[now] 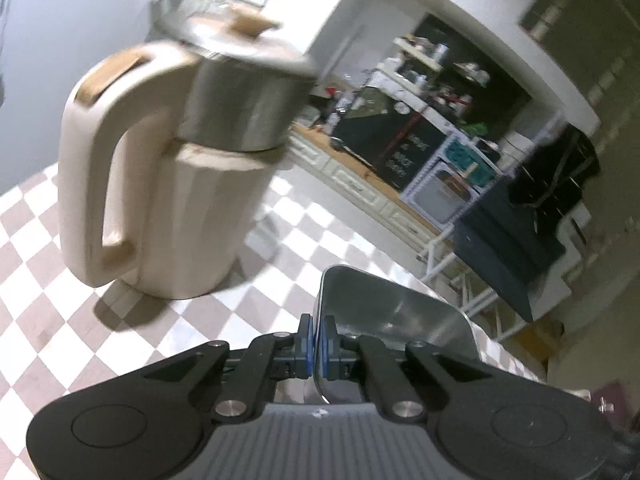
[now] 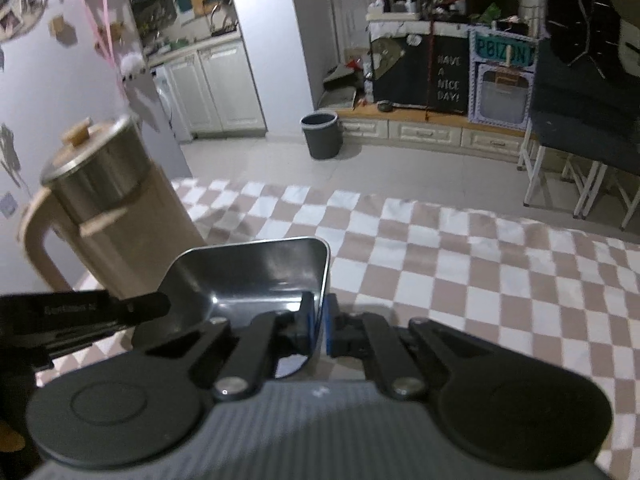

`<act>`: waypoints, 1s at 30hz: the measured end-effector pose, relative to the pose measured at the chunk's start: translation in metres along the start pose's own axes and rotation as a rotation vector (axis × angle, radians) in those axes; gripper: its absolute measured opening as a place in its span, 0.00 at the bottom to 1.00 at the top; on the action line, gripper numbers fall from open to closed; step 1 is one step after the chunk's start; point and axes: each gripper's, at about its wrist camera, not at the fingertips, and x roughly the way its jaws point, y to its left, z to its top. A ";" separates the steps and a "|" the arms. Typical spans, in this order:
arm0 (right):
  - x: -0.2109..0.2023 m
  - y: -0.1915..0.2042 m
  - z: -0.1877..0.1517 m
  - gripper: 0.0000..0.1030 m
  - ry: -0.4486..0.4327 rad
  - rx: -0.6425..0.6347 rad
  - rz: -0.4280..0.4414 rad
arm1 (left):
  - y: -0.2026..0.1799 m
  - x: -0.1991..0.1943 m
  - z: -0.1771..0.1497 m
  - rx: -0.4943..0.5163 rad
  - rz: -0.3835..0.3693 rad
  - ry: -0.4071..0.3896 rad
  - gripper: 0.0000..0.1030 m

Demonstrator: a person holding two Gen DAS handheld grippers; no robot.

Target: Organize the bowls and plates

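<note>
A shiny rectangular metal tray (image 1: pixel 384 316) with rounded corners is held above the checkered tablecloth. My left gripper (image 1: pixel 319 346) is shut on its left rim, blue pads pinching the edge. In the right wrist view the same tray (image 2: pixel 256 276) shows, and my right gripper (image 2: pixel 319 326) is shut on its right rim. The left gripper's black arm (image 2: pixel 80 312) reaches in from the left edge of that view. No other plates or bowls are in view.
A cream jug (image 1: pixel 160 176) with a steel lid stands on the checkered tablecloth (image 2: pixel 480 264), just left of the tray; it also shows in the right wrist view (image 2: pixel 108 216). Beyond the table edge are a grey bin (image 2: pixel 322 134), white cabinets and cluttered shelves.
</note>
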 end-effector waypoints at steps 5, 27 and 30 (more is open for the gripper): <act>-0.039 -0.014 -0.011 0.05 -0.049 0.030 0.013 | -0.017 -0.029 -0.009 0.047 -0.049 -0.001 0.03; -0.206 -0.099 -0.129 0.05 -0.206 0.209 -0.031 | -0.110 -0.119 -0.111 0.334 -0.273 0.056 0.03; -0.223 -0.108 -0.145 0.06 -0.210 0.223 -0.056 | -0.120 -0.119 -0.123 0.355 -0.293 0.077 0.03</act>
